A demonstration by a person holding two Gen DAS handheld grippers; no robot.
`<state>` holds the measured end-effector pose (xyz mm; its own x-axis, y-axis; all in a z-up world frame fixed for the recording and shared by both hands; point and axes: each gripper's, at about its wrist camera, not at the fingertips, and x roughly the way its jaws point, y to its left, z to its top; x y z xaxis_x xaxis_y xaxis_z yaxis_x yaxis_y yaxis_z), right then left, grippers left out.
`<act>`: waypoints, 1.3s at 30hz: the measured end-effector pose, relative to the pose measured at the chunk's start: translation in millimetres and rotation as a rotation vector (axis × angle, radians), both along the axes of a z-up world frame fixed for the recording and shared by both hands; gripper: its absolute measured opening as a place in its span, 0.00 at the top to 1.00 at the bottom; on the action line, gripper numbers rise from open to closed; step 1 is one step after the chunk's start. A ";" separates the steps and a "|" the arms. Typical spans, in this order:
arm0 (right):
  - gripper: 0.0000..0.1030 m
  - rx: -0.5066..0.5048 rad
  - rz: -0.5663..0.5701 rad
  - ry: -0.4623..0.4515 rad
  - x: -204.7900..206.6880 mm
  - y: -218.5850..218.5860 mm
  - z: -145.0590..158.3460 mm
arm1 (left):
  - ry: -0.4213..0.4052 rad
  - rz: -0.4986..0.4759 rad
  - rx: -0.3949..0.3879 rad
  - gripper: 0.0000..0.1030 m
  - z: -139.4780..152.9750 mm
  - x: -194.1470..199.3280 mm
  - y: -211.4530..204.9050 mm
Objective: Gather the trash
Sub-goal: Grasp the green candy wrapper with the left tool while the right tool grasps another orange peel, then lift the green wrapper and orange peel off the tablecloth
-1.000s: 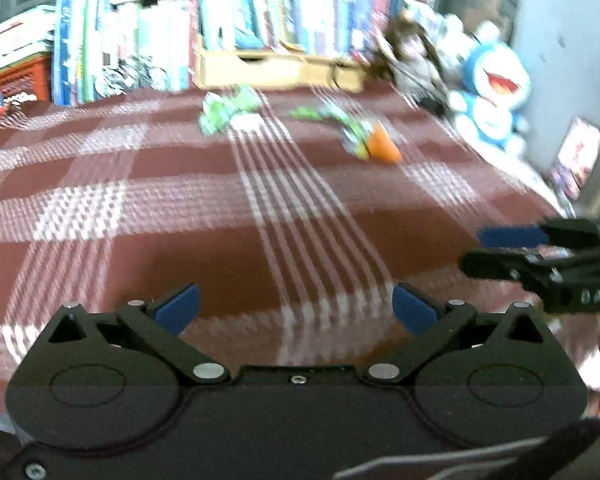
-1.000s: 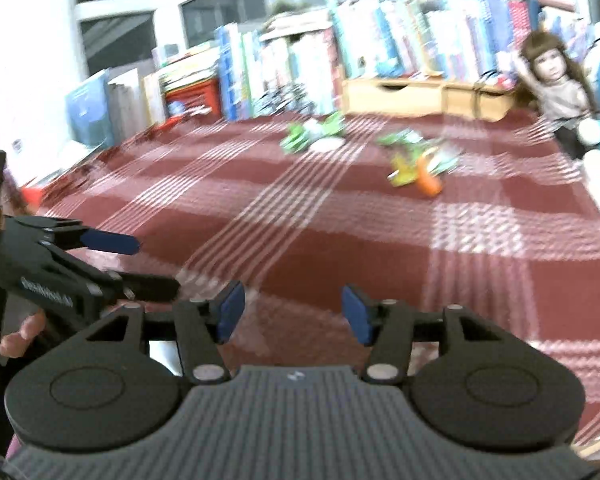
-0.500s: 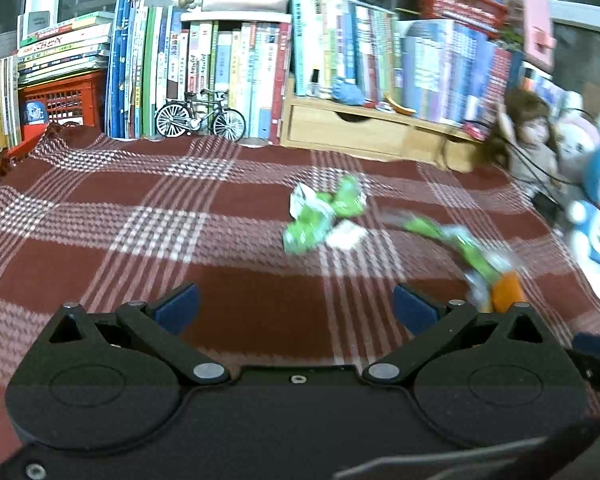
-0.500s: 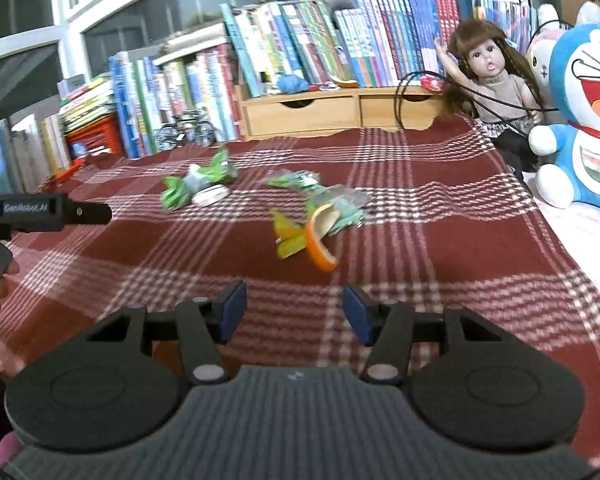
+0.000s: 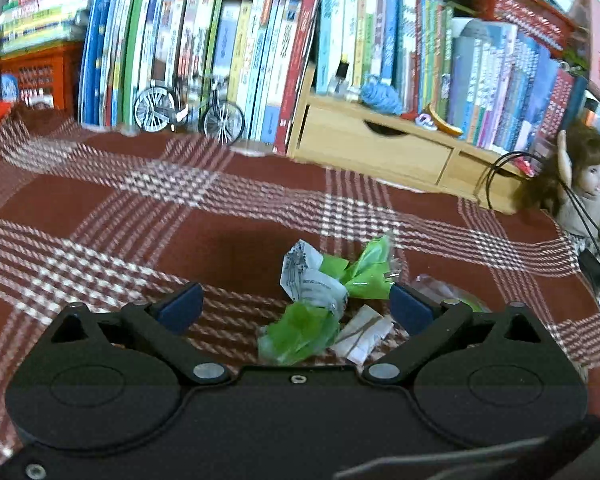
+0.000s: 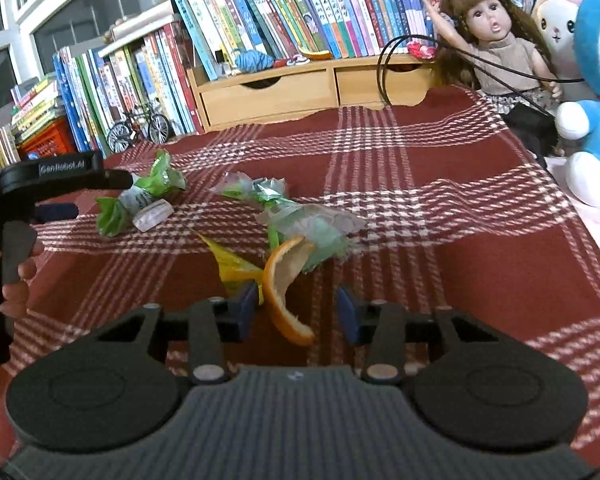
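The left tool (image 5: 296, 302) is held with its jaws wide apart over the red plaid table (image 5: 100, 216); they have just been narrowing slightly. A crumpled green and white wrapper (image 5: 320, 300) lies on the cloth between the blue pads (image 5: 180, 306), touched by neither. A small white scrap (image 5: 362, 334) is seen just beside that wrapper, on the side of the doll (image 5: 580, 184).

The right tool (image 6: 298, 308) is set about half open, its jaws having just been closing. A curled orange peel (image 6: 286, 280) lies between them, not pressed by either pad. Touching the peel, a yellow scrap (image 6: 232, 264) and a clear and green plastic wrapper (image 6: 300, 220) are spread toward the wooden drawer unit (image 6: 268, 92).
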<state>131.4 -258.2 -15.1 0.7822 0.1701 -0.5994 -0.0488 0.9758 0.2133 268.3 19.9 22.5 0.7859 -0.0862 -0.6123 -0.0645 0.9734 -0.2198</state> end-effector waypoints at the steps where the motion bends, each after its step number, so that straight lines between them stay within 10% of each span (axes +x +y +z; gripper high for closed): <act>1: 0.51 -0.003 0.000 0.007 3.0 0.7 -1.9 | 0.016 0.003 -0.011 0.13 -2.8 3.5 0.8; 5: 0.67 -0.022 0.006 0.007 8.0 4.9 -4.3 | 0.070 -0.011 -0.047 0.57 -14.9 11.6 2.8; 10: 0.86 -0.046 0.033 -0.012 -0.3 12.3 -0.9 | 0.036 -0.028 -0.002 0.70 -10.6 -4.5 -3.5; 39: 0.87 -0.045 0.149 -0.154 -105.0 40.1 39.3 | -0.100 -0.172 0.061 0.76 50.6 -197.4 -17.5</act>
